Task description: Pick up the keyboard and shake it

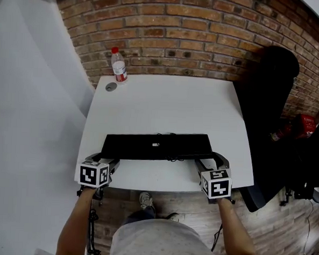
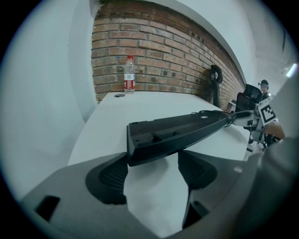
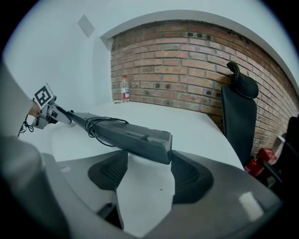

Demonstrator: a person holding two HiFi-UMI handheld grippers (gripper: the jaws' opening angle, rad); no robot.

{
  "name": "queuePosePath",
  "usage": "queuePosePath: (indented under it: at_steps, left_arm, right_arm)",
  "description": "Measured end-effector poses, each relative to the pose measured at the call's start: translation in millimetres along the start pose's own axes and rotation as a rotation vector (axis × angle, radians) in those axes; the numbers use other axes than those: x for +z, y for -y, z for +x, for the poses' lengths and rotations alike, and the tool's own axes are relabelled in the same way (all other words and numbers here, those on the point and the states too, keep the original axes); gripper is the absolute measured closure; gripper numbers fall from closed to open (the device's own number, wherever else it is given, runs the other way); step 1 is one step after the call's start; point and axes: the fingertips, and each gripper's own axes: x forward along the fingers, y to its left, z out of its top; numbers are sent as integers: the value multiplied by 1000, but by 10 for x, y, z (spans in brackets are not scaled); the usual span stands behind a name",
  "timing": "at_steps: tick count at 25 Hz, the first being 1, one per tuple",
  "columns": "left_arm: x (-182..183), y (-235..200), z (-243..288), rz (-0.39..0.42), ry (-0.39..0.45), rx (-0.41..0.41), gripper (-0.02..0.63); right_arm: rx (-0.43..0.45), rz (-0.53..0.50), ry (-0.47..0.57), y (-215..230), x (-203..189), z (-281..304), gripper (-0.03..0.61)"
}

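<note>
The person's arms reach down to the two grippers, one at each end of the keyboard [image 1: 155, 145]. The left gripper [image 2: 152, 168] has its jaws set wide and pinching the keyboard's left end. One corner of that end sits against the left pad [image 2: 112, 179], and the body runs away over the right pad. The right gripper [image 3: 148, 170] holds the other end in the same way, jaws wide, with the end face pressed on the right pad [image 3: 187, 179].

The keyboard is black and long. It lies parallel to the near edge of the table [image 1: 166, 103] and close to it, level between the two grippers. In both gripper views it is raised off the white top, with a shadow under it. The side with a small white label faces up, and a cable [image 3: 100, 126] is coiled on it near the middle.

At the far left corner of the table stands a bottle [image 1: 119, 66], upright, with a small grey disc [image 1: 111, 87] just beside it. A brick wall [image 1: 181, 34] runs behind the far edge. A black chair [image 1: 266, 104] stands by the right edge.
</note>
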Motion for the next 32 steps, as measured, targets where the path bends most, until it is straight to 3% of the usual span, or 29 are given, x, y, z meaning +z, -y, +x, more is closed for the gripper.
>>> queuePosePath:
  at_steps: [17, 32]
  left_arm:
    - [-165, 6, 88, 88, -135, 7, 274]
    - [-254, 37, -7, 83, -122, -3, 272]
  right_arm:
    - [-20, -85, -92, -64, -249, 28, 284]
    - [-16, -89, -131, -87, -358, -34, 309]
